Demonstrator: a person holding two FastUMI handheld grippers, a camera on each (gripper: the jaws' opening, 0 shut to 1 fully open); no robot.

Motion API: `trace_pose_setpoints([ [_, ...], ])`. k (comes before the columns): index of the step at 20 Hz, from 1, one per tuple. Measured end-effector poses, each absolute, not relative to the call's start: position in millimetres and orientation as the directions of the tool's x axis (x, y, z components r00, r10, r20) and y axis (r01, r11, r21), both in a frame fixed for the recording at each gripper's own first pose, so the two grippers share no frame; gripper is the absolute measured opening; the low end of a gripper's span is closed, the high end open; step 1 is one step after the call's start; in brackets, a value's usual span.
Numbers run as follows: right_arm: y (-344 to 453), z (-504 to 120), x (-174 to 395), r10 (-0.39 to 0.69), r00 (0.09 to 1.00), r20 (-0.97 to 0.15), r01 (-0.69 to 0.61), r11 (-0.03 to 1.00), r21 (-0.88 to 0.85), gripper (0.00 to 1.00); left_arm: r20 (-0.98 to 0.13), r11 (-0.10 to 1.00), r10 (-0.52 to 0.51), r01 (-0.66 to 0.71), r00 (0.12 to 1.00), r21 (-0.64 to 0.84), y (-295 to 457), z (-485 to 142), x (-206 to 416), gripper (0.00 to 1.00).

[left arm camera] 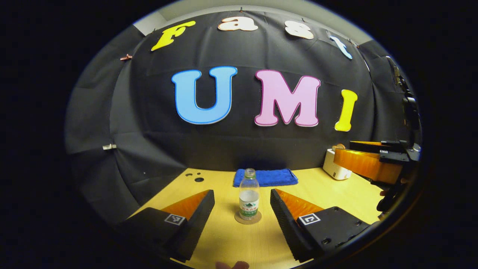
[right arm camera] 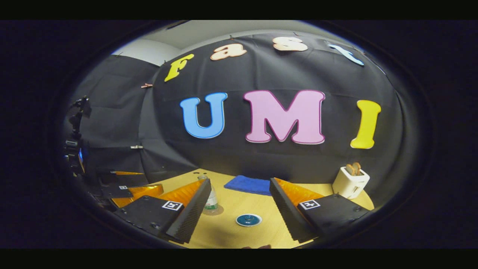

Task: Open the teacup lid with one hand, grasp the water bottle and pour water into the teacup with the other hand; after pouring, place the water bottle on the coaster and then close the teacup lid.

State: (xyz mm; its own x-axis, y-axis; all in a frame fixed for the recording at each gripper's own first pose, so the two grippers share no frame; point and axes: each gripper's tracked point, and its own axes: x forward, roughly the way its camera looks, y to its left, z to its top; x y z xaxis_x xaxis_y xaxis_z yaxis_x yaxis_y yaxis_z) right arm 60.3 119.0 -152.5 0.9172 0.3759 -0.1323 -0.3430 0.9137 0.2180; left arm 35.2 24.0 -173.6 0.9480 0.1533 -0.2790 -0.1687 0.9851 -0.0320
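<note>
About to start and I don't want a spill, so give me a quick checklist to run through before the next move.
1. Water bottle upright on the coaster: ok.
2. Left gripper open, bottle centred ahead between its fingers: ok.
3. Right gripper open, teacup lid ahead between its fingers: ok.
4. Lid seated squarely on the teacup: cannot tell, seen from above.
5. Bottle cap off for pouring: cannot tell.
6. Blue towel lying apart from the bottle, behind it: ok.

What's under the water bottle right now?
A round coaster lies under the water bottle, its rim showing around the base. The bottle covers the coaster's middle.
</note>
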Motion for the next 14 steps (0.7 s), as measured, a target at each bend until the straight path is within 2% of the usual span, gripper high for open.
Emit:
trace_pose_setpoints([
  [6, 117.3, -91.6, 46.9, 0.396, 0.913, -0.100, -0.370, 0.905, 0.209, 0.96, -0.235, 0.975, 0.214, -0.224, 0.948, -0.016, 52.4, -104.6, 10.9, 0.94],
  [10, 121.5, -66.8, 35.7, 0.428, 0.900, -0.084, -0.407, 0.893, 0.192, 0.96, -0.218, 0.956, 0.283, -0.292, 0.934, -0.011, 75.2, -86.1, -11.0, 0.94],
  [14, 130.5, -62.1, 27.0, 0.443, 0.892, -0.088, -0.420, 0.886, 0.198, 0.96, -0.218, 0.947, 0.307, -0.321, 0.926, -0.028, 84.8, -84.4, -22.3, 0.95],
])
